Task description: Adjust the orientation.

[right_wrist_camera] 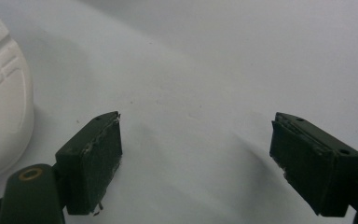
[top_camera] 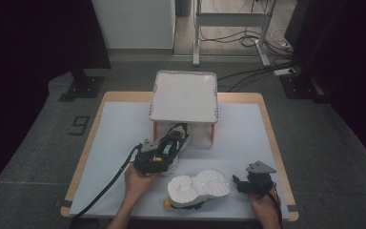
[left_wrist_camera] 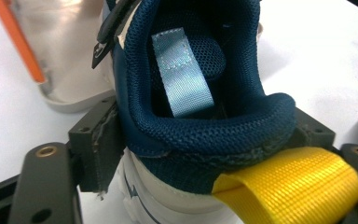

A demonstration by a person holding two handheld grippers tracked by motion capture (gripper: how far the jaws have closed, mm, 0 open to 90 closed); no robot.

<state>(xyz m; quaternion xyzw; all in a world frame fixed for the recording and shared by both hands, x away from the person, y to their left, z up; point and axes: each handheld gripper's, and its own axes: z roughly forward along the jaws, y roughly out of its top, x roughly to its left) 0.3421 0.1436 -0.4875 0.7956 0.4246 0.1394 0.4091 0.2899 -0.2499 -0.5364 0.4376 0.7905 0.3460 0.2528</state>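
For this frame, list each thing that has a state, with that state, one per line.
Blue shoe: upright, toe under the rack, heel between the left gripper's jaws.
White-soled shoe: tipped over, sole showing, apart from both grippers.
Rack: standing, top shelf bare.
Left gripper: jaws around the blue shoe's heel; contact cannot be told.
Right gripper: open, nothing between the jaws.

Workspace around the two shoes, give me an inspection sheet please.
Surface: white mat on a wooden table.
Job's things: upright blue shoe under the white rack; second shoe lying sole up.
Clutter: nothing seen.
Grippers: left gripper at the blue shoe's heel, jaws either side of it; right gripper open, empty.
Cables: black cable trailing from the left gripper; floor cables behind.
Surroundings: dark floor, metal stand.
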